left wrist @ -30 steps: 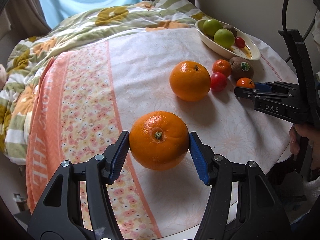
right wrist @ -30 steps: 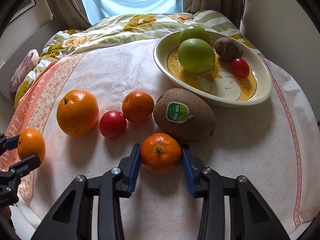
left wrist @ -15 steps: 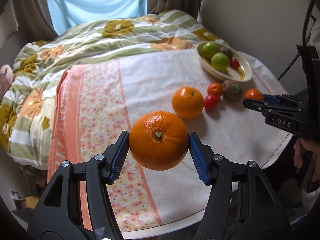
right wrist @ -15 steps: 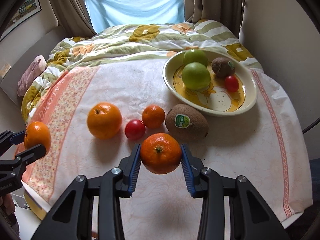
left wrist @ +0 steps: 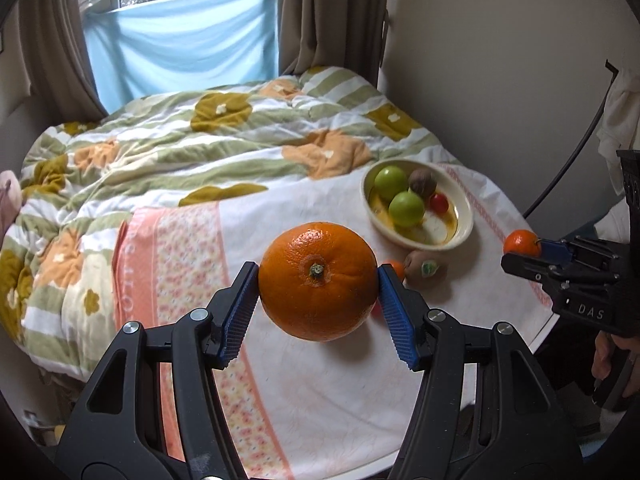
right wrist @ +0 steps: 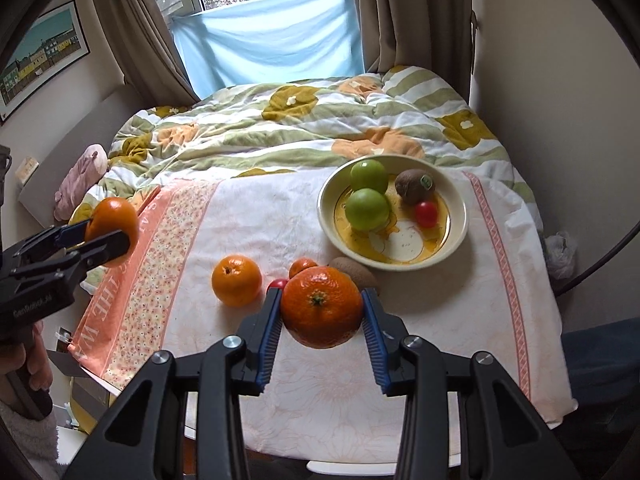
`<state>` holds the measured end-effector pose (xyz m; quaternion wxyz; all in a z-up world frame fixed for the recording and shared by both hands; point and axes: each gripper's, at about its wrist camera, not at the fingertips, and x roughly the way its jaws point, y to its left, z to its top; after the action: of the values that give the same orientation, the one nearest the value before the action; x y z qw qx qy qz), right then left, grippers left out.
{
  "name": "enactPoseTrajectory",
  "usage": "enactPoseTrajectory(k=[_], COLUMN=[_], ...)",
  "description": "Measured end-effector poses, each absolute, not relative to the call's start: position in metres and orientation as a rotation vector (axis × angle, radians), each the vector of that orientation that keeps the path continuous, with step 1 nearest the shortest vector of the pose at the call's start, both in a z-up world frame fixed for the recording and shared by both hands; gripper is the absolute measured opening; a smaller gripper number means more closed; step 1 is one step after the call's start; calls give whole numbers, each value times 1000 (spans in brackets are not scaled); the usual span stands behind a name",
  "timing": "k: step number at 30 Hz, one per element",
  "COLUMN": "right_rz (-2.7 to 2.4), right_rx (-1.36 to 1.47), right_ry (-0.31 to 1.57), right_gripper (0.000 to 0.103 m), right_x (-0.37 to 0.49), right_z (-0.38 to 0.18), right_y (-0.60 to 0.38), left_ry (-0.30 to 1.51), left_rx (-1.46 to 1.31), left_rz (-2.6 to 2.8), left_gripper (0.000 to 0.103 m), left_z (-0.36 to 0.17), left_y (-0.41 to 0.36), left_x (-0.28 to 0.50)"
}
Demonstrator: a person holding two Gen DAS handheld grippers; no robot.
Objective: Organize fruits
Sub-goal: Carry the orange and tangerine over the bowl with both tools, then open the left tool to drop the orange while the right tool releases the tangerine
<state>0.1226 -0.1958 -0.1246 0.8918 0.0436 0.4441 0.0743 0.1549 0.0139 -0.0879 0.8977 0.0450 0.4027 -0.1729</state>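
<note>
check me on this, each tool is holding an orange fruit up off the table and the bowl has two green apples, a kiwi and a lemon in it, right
Nearly. The bowl holds no lemon: the fourth item is a small red tomato, lying beside the kiwi and the two green apples, as the right wrist view shows. The rest stands: the left tool holds a large orange and the right tool a smaller orange fruit, both off the table.

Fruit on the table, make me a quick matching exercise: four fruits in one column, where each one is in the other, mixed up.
1. large orange
2. mandarin
3. green apples
4. stickered kiwi

A. on the tablecloth, outside the bowl
B. in the left gripper
C. in the bowl
D. in the right gripper

Pairs: 1-B, 2-D, 3-C, 4-A
</note>
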Motion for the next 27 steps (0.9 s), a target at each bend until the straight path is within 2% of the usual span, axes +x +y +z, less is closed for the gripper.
enactPoseTrajectory(k=[12, 27], right_rz=[189, 204], right_rx=[62, 90], right_ry=[907, 1017], right_gripper=[36, 36], right_x=[177, 242], right_z=[-126, -175], right_y=[-263, -331], left_ry=[838, 955], left_rx=[102, 245], left_rz=[-432, -532], left_gripper=[63, 63], left_z=[-89, -173], left_y=[-84, -196], left_x=[216, 255])
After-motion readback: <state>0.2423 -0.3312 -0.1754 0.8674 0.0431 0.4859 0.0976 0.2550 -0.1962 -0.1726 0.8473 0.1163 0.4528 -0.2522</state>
